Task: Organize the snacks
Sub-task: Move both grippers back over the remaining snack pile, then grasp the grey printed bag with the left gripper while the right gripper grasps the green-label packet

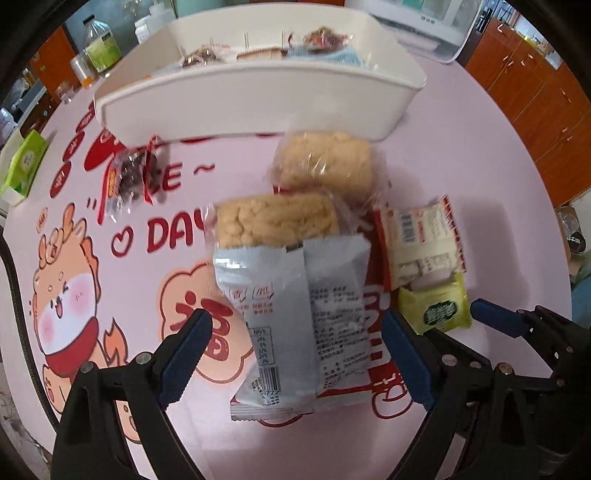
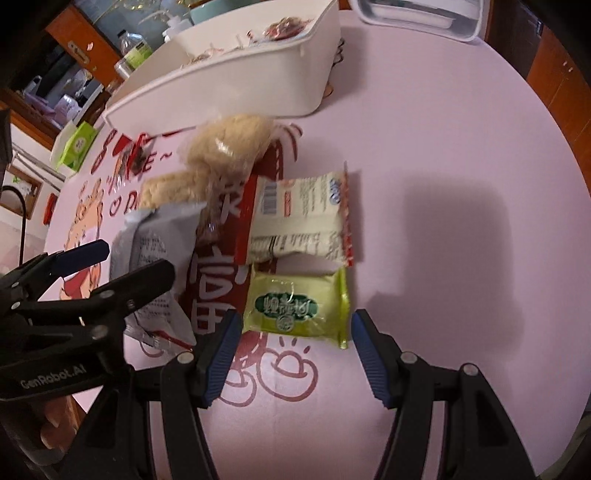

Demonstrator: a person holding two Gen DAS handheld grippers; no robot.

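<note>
A grey-blue snack packet lies flat on the pink tablecloth. My left gripper is open and points down over it, one blue pad on each side, not touching. Beside it lies a green packet, its near end between the fingertips of my open right gripper, with small gaps at both pads. Behind them lie two clear-wrapped rice cracker packs, a white-and-red packet and a dark snack in a red wrapper. The white bin at the back holds several snacks.
A green tissue box sits at the table's left edge, with bottles behind the bin. A white tray stands at the far right. Wooden cabinets line the right side. The two grippers stand close side by side.
</note>
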